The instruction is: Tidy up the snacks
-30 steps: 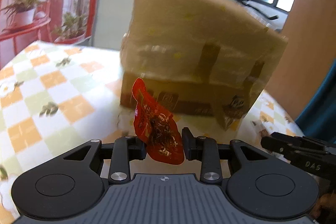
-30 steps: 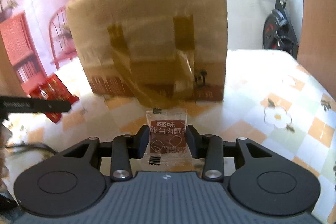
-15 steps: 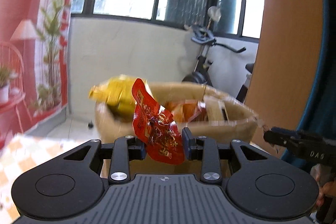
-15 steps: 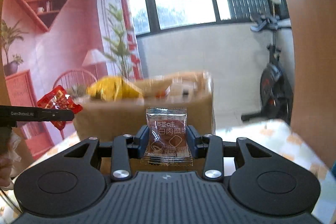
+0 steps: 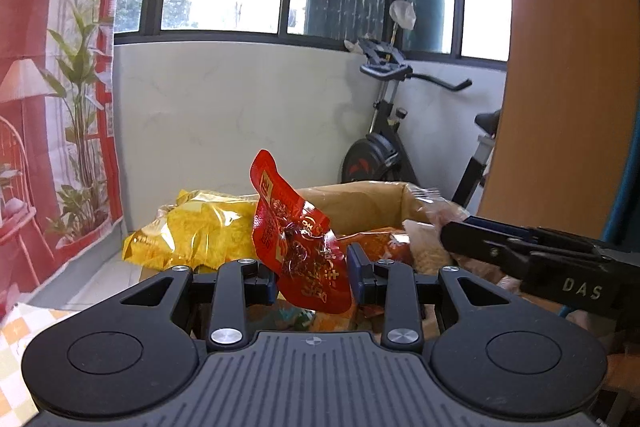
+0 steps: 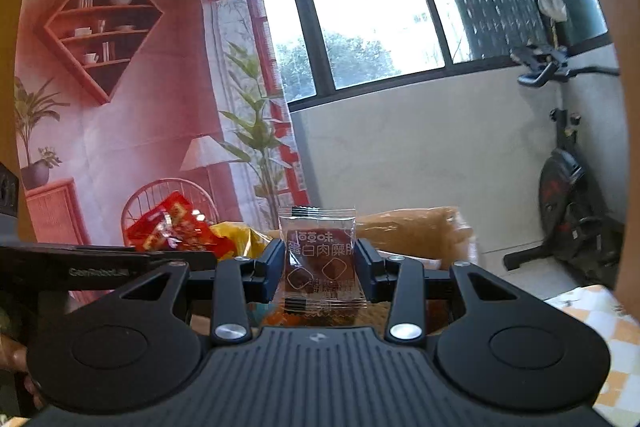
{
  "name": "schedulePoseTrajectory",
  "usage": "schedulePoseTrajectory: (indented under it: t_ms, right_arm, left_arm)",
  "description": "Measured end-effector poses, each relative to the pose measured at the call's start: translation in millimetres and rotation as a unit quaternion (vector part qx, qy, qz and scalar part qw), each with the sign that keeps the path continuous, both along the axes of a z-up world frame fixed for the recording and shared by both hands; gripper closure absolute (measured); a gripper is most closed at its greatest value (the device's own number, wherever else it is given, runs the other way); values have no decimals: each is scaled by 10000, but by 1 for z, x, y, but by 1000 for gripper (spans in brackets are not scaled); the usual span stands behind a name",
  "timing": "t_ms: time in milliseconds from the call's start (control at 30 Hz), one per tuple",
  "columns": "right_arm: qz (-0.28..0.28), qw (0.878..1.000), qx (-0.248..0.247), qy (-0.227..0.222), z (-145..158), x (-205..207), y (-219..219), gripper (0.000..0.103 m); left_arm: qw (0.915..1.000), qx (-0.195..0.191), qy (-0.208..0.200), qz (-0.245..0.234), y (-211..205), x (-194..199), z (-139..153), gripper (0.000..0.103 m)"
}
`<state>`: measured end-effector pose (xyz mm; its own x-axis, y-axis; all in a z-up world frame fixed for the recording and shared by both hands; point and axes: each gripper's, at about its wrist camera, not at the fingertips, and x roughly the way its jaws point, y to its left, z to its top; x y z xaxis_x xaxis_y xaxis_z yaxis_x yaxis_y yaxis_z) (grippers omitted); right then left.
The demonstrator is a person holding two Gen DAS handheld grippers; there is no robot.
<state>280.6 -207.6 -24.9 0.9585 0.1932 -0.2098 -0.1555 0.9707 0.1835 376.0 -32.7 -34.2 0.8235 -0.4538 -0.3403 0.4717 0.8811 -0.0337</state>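
Left tool (image 5: pixel 312 277) pinches a red packet (image 5: pixel 298 245); right tool (image 6: pixel 322 269) clamps a clear-wrapped snack (image 6: pixel 320 259); both point roughly level over the cardboard box (image 5: pixel 360 201).

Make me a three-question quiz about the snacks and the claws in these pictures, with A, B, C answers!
1. Where is the big yellow bag?
A. In the cardboard box
B. On the floor
C. On the bike seat

2. What colour is the packet in the left claw?
A. Blue
B. Red
C. Green

3. What is the right claw doing?
A. Hanging open and empty
B. Gripping the box's edge
C. Pinching a clear packet with a brown snack inside

Answers:
1 A, the yellow bag pokes out of the box's open top.
2 B, the wrapper is shiny red with gold print.
3 C, both pads press the packet's sides.
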Motion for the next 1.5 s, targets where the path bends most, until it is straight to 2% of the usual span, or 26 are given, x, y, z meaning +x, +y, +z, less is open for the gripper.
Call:
schedulePoseTrajectory:
  t_ms: [100,233,267,333,567,633,667,700,800,933,1067,1500]
  right_arm:
    - [-4,10000,10,88,-6,15,-1,62]
    - [-67,9996,61,278,-11,29,-2,57]
    - [-118,9994,-14,319,-12,31,-2,56]
    - [-235,9989,-188,369,-13,33,3,51]
    - [-523,9978,-216,337,-1,19,0,40]
    - [-606,9972,-149,400,4,14,-3,35]
    - [-636,9970,-61,431,8,9,-5,29]
    - [-659,9968,12,448,11,5,-7,21]
    - [-720,9964,185,417,24,-10,-12,10]
    - [-892,9950,227,380,44,-29,-10,0]
    - [-1036,9940,25,338,57,-46,1,0]
    - [-795,9962,-321,134,86,-91,39,0]
  left_arm:
    - [9999,142,43,53,-2,7,-2,66]
    - [9995,285,22,141,-3,8,-2,50]
    - [9994,308,2,164,-3,8,-1,43]
    - [9992,335,-39,216,-2,8,2,35]
    - [9991,197,-76,364,8,-8,23,18]
    - [9990,118,-99,411,13,-18,31,14]
    - [9989,88,-127,435,13,-23,34,11]
    - [9989,64,-146,451,15,-28,37,9]
    - [9982,4,-140,578,18,-43,48,8]
    - [9976,-72,-88,687,25,-62,56,7]
    - [9963,-125,-36,854,34,-79,63,6]
    - [9911,-150,-204,1305,62,-134,84,6]
